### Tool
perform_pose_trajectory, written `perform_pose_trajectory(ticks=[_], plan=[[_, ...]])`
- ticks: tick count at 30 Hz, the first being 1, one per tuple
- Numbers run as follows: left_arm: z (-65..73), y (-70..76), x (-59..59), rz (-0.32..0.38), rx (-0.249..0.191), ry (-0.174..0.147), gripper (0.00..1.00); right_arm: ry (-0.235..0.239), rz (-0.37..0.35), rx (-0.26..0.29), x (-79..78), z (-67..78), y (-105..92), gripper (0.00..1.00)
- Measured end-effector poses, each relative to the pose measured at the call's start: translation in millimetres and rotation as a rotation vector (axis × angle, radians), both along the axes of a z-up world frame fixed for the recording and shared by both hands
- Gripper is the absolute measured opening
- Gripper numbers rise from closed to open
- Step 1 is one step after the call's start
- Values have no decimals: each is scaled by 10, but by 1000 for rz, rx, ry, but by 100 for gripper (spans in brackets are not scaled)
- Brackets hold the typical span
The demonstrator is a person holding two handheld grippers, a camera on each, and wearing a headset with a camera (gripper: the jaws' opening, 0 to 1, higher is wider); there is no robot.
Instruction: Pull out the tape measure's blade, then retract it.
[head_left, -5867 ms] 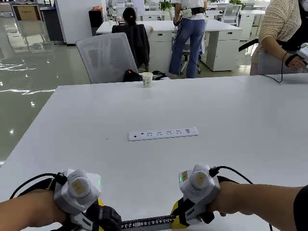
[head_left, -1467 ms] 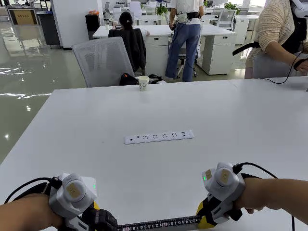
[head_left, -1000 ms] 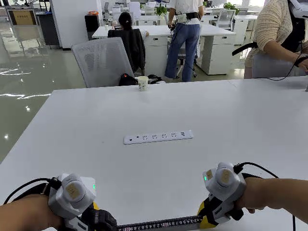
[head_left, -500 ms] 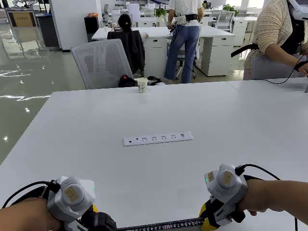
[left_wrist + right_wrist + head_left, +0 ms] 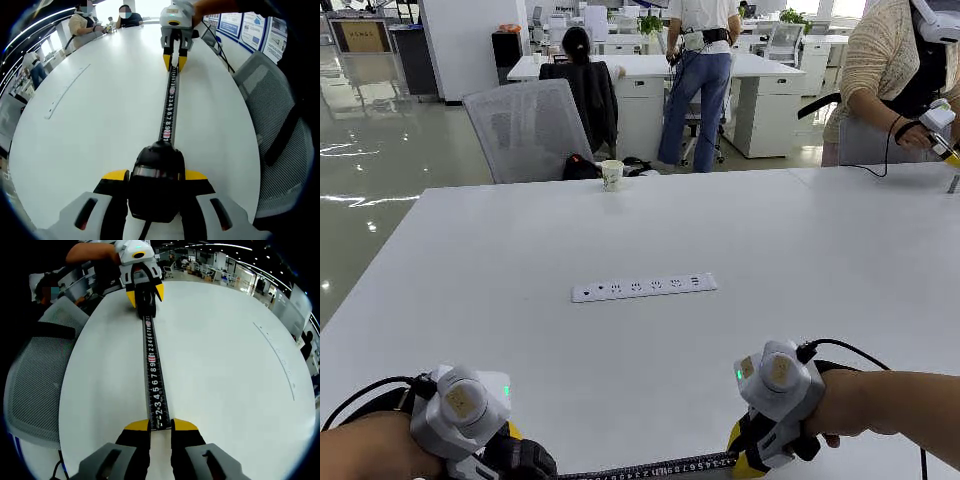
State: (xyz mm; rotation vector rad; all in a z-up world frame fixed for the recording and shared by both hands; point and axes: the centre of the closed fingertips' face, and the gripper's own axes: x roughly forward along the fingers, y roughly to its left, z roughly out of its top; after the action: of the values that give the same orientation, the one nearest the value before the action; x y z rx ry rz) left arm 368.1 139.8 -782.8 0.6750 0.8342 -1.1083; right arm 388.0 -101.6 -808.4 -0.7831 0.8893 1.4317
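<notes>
From over the person's shoulder in the head view, the left gripper (image 5: 515, 462) and the right gripper (image 5: 745, 460) sit low at the near edge of the white table (image 5: 640, 220). The blade (image 5: 650, 468) is stretched between them, well short of the power strip (image 5: 643, 288). The jaws are cut off by the frame there, so the grip is hard to judge.

The left gripper view settles it on that side. Its yellow-tipped jaws are clamped around the black case (image 5: 156, 187) of the tape measure, and the blade runs straight out across the table to the other gripper.

In the right gripper view, the jaws are pinched on the very end of the blade near the low numbers. The end hook is probably caught between them, though I can't see it.

I judge the pull-out is about done and the retraction comes next. The main danger is the thin blade slipping out of that pinch, since the spring would whip it back into the case. If the grippers close in faster than the spring reels, the blade could buckle. A twist of the left hand could turn the case in its jaws.
</notes>
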Motion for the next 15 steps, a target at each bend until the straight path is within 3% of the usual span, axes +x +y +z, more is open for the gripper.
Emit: perform_pose_trajectory(ticks=[9,15], plan=[[3,27,-6,-3,23,-8,35,-49,67,-45,-27,-2,3,13],[12,99,-8,9,47,-1,35,-60,74,-60,-28,4,-1,13]])
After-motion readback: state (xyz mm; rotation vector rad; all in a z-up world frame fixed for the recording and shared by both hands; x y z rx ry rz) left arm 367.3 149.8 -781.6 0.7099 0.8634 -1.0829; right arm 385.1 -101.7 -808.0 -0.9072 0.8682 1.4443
